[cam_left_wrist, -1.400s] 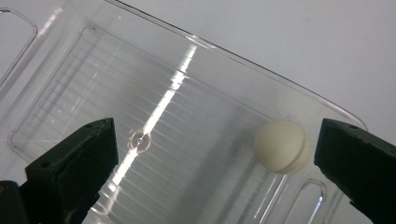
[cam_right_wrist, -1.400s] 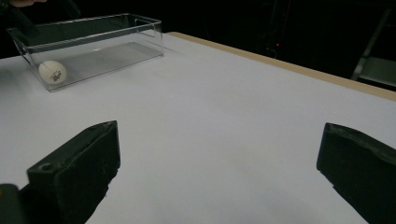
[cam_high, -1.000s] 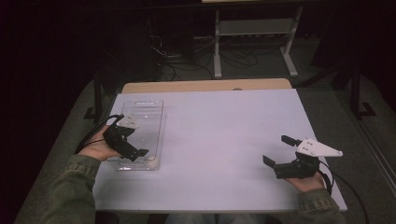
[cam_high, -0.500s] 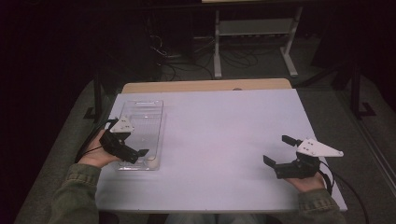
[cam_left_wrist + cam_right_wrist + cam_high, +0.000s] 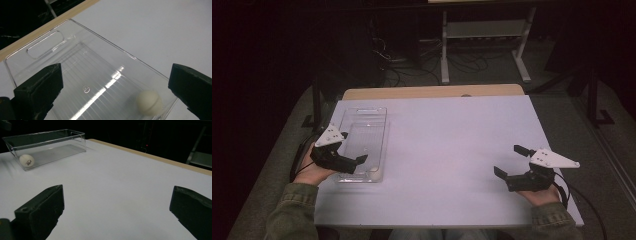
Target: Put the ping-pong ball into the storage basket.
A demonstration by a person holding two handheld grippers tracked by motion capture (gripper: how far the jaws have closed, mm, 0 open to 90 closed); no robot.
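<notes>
One dark room surrounds a white rectangular table (image 5: 447,150) with a pale wooden far edge; a white metal shelf frame (image 5: 484,37) and tangled cables (image 5: 397,55) stand beyond it. Near the left edge lies a clear rectangular plastic bin (image 5: 362,142), a small white ball (image 5: 149,102) at its near end. Above that end hovers the left gripper (image 5: 349,161), jaws spread, empty. Well apart at the near right, the right gripper (image 5: 511,161) gapes empty.
</notes>
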